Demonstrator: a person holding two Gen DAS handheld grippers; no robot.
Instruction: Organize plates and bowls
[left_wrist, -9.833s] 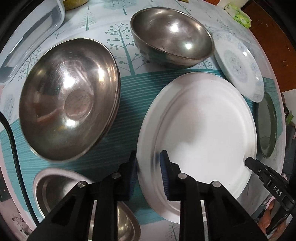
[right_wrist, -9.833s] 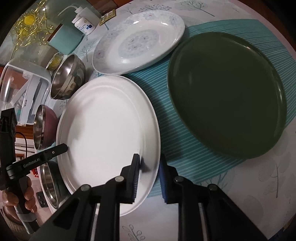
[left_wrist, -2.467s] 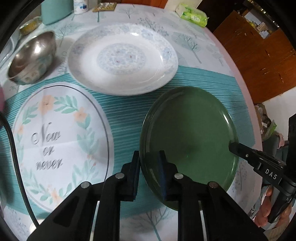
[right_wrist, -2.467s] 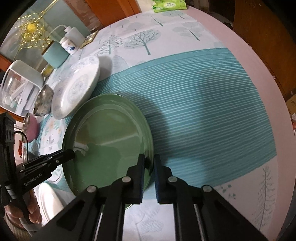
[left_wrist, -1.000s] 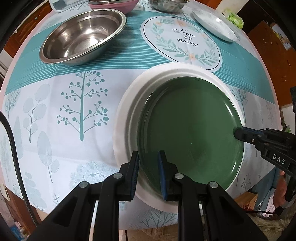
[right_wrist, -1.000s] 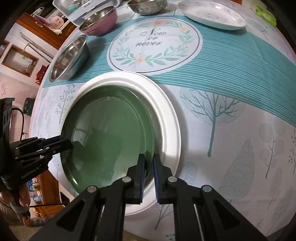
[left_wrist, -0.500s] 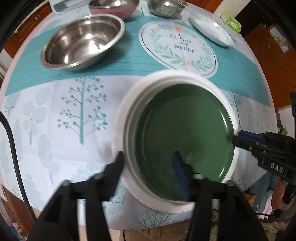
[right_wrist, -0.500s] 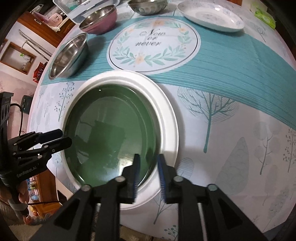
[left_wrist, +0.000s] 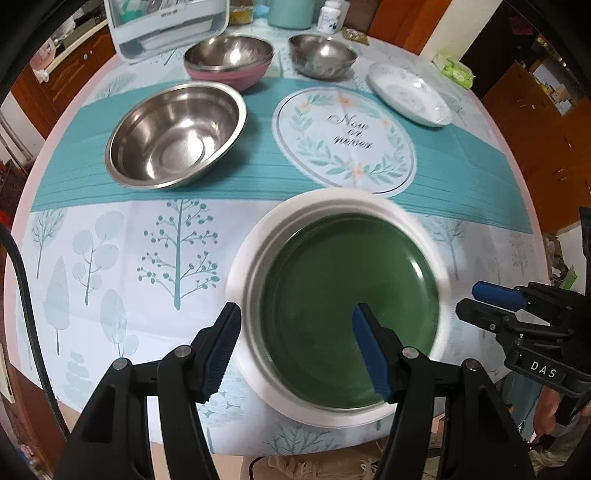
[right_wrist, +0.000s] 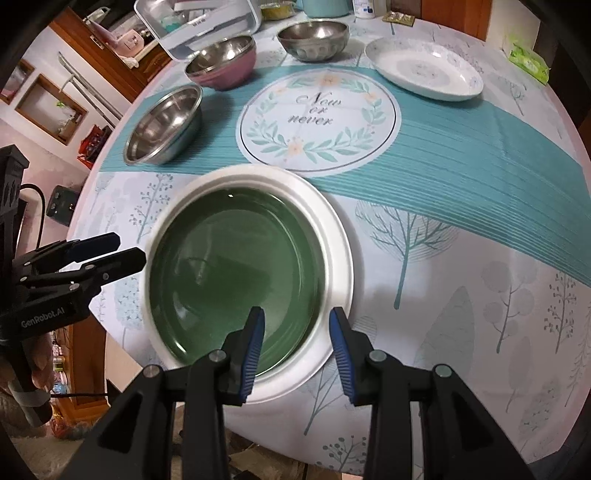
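A dark green plate (left_wrist: 351, 306) (right_wrist: 236, 273) lies stacked inside a larger white plate (left_wrist: 243, 266) (right_wrist: 336, 236) near the table's front edge. My left gripper (left_wrist: 297, 325) hovers open above the plates' near left rim, touching neither. My right gripper (right_wrist: 295, 325) hangs above the opposite rim; its jaws are opening, the pads clear of both plates. Each gripper shows in the other's view, the right gripper (left_wrist: 480, 301) at the right edge and the left gripper (right_wrist: 118, 247) at the left. A patterned white plate (left_wrist: 408, 94) (right_wrist: 423, 70) sits at the back right.
A steel bowl (left_wrist: 175, 134) (right_wrist: 164, 123) stands at the left. Behind it are a steel bowl nested in a pink bowl (left_wrist: 229, 61) (right_wrist: 221, 61) and a small steel bowl (left_wrist: 321, 55) (right_wrist: 314, 35). A white dish rack (left_wrist: 166, 26) stands at the back. A hand shows under each gripper.
Both grippers let go of the green plate's rim, opened and rose. The green plate now rests inside the white plate, seen from higher up.
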